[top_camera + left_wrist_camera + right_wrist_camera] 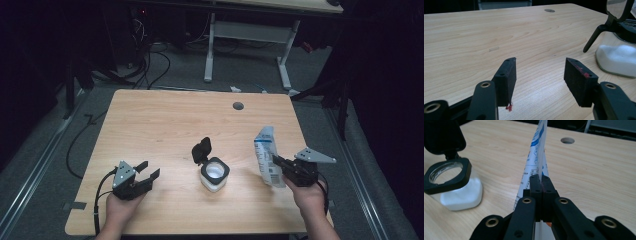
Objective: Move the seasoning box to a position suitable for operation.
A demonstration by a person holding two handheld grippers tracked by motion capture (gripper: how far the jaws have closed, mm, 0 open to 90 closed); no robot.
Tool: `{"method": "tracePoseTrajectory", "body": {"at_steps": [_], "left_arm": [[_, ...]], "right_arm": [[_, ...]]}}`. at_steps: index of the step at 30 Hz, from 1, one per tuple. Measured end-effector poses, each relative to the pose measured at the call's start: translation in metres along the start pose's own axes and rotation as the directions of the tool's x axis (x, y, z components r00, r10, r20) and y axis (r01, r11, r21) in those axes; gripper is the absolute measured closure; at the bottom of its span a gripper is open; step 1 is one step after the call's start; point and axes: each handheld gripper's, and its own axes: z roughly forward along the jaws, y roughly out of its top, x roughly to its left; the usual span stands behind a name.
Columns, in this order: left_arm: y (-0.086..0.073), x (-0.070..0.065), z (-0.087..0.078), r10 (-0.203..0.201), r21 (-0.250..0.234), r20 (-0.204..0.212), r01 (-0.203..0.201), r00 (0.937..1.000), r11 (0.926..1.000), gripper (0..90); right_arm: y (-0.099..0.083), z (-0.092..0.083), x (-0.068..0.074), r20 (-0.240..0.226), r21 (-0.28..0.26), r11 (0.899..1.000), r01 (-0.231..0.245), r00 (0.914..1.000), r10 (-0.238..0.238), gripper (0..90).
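A clear jar (215,173) with a black collar and a flipped-up black lid stands mid-table, holding white powder; it also appears as the jar (452,182) and the jar (617,53). A white and blue pouch (267,156) stands upright to its right, pinched at its edge by my right gripper (278,162), which is shut on the pouch (537,157). My right gripper (541,182) has its pads pressed flat together on the thin bag. My left gripper (149,170) rests open at the front left, with nothing between its pads. In its own view my left gripper (539,71) points over bare wood.
The wooden table (165,120) has a round cable hole (238,105) near its far edge. Beyond it stands a white desk frame (250,35) with cables on the dark floor. A strip of tape (74,205) sticks to the front left corner.
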Motion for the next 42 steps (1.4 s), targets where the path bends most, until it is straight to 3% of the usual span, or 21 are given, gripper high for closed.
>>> {"method": "tracePoseTrajectory", "body": {"at_steps": [6,10,17,26,29,33,42], "left_arm": [[-0.001,-0.003,0.001,0.008,0.004,0.010,-0.008,0.9999,1.0000,44.0],[-0.001,-0.003,0.001,0.009,0.012,0.001,-0.009,1.0000,0.9999,43.9],[-0.002,-0.002,0.002,0.006,0.012,-0.005,-0.006,1.0000,0.9999,44.0],[-0.002,-0.002,0.002,0.007,0.012,-0.002,-0.007,1.0000,0.9999,44.0],[-0.002,-0.002,0.002,0.010,0.012,-0.001,-0.010,1.0000,0.9999,44.0],[-0.002,-0.002,0.001,0.009,0.010,0.000,-0.009,1.0000,0.9999,44.0],[-0.002,-0.002,0.002,0.008,0.010,0.001,-0.008,1.0000,0.9999,44.0]], "right_arm": [[-0.010,0.003,-0.003,-0.008,-0.107,0.994,-0.008,0.9999,0.008,90.0],[-0.015,0.005,-0.002,0.012,-0.178,0.984,0.019,0.9998,-0.017,90.0],[-0.028,0.018,-0.003,0.017,-0.256,0.966,0.013,0.9998,-0.009,90.0],[-0.031,0.032,-0.006,0.007,-0.295,0.956,-0.001,1.0000,0.003,90.0],[-0.034,0.036,-0.008,0.014,-0.276,0.961,0.002,0.9999,0.002,90.0],[-0.041,0.035,-0.011,0.005,-0.291,0.956,-0.024,0.9996,0.027,89.6],[-0.043,0.028,-0.014,0.008,-0.260,0.964,-0.054,0.9983,0.058,85.8]]}}
